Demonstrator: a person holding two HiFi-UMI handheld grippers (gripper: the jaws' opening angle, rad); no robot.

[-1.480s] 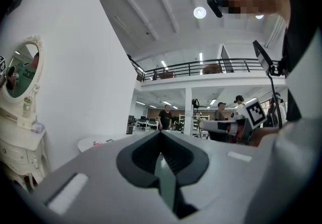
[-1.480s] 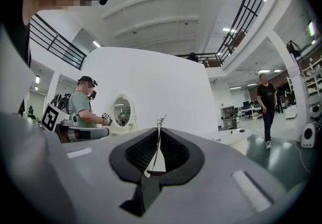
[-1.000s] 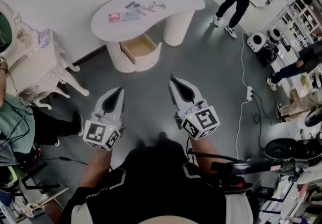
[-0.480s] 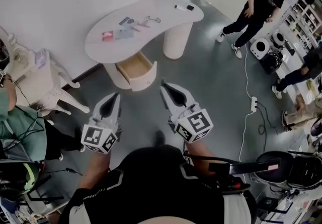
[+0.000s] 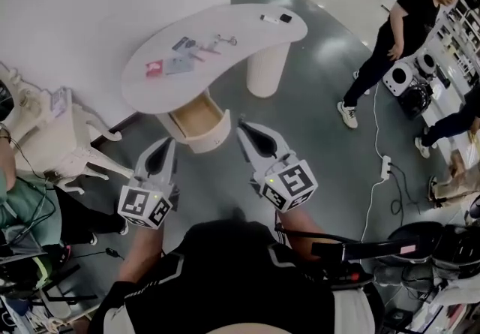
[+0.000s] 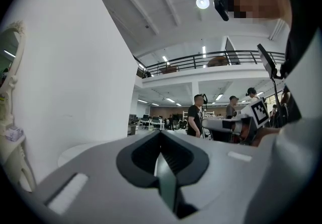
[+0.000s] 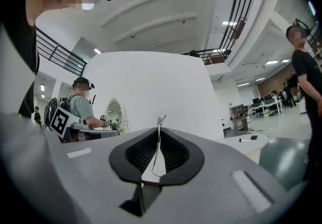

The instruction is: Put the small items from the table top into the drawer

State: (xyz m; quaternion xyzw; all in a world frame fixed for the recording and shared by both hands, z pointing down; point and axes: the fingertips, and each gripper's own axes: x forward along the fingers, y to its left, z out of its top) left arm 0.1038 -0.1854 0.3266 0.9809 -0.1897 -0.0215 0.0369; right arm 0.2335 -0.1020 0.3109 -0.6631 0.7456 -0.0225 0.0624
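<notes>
A white kidney-shaped table [image 5: 240,25] stands ahead by the wall. On its top lie a red packet [image 5: 154,67], grey cards [image 5: 181,62], a small metal piece [image 5: 222,41], a white pen [image 5: 268,18] and a small black item [image 5: 285,18]. Under the top, a wooden drawer [image 5: 196,118] is pulled open and looks empty. My left gripper [image 5: 172,141] and right gripper [image 5: 241,127] hang in the air short of the table, both shut with nothing held. The right gripper view shows the shut jaw tips [image 7: 159,117] and the table edge [image 7: 266,143] at the right.
A white ornate dressing table [image 5: 56,126] stands at the left, with a seated person in green [image 5: 19,201] beside it. A person in black [image 5: 401,28] walks at the right. A power strip with its cable [image 5: 385,168] lies on the grey floor, near equipment [image 5: 409,77].
The table and open drawer have come closer to both grippers in the head view. The person in black has moved to the right. Both grippers stay shut.
</notes>
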